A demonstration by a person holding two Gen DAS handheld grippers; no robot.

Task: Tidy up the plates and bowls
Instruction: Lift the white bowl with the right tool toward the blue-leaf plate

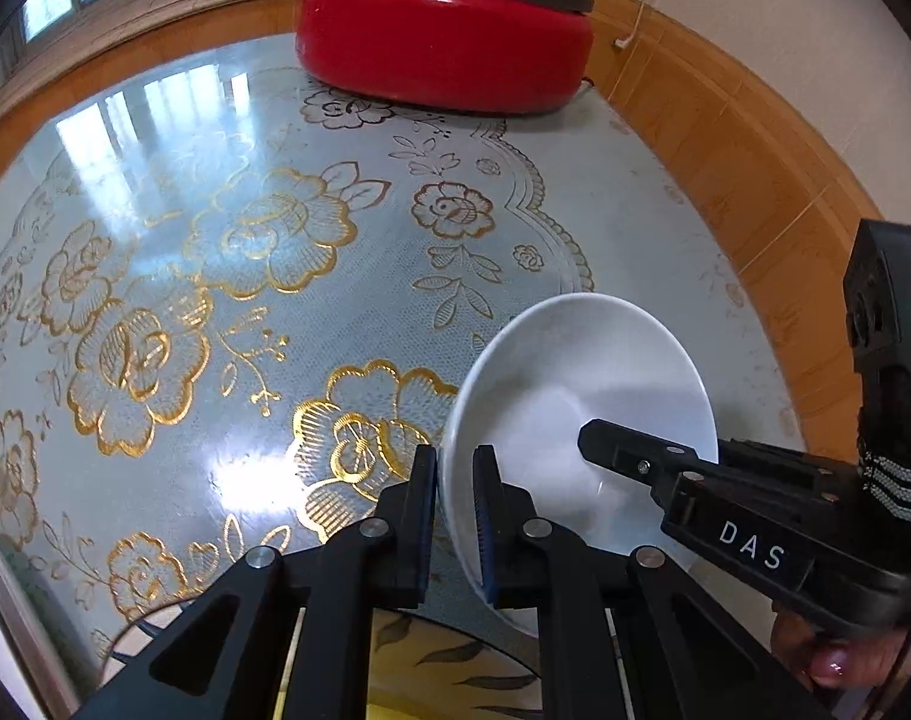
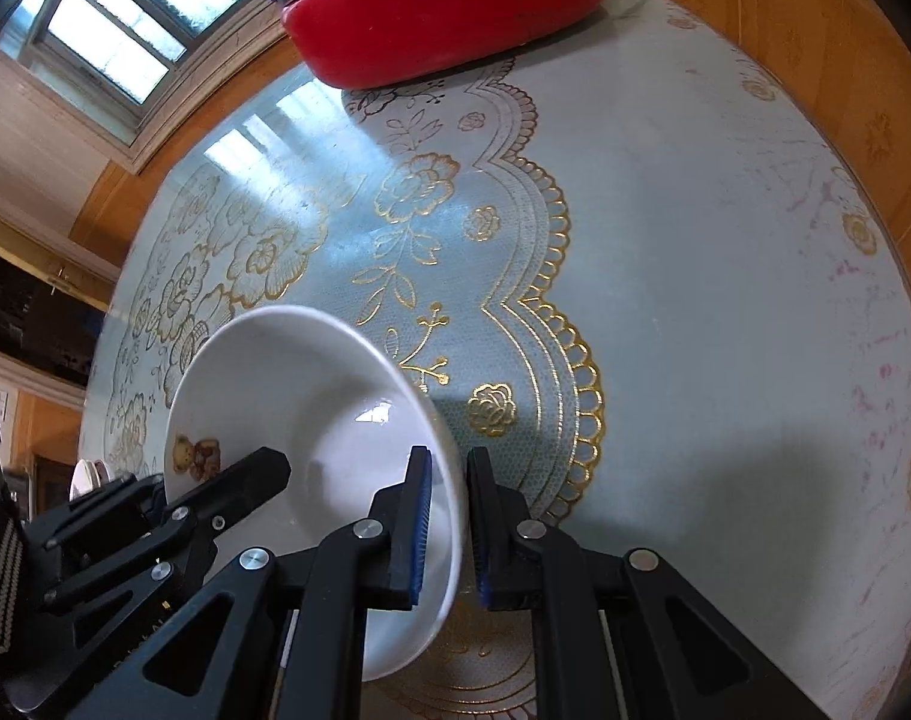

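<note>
The white bowl (image 1: 575,396) hangs tilted above the bench (image 1: 215,180), pinched at opposite sides of its rim by both of my grippers. My left gripper (image 1: 455,516) is clamped tight on the near-left edge, one pad inside the bowl and one outside. My right gripper (image 2: 449,522) is likewise closed on the rim across from it. A small bear picture (image 2: 194,455) shows inside the bowl. Under it lies a pale blue tablecloth (image 2: 665,300) with gold flowers; a red cooker (image 1: 443,42) sits at the far edge.
</note>
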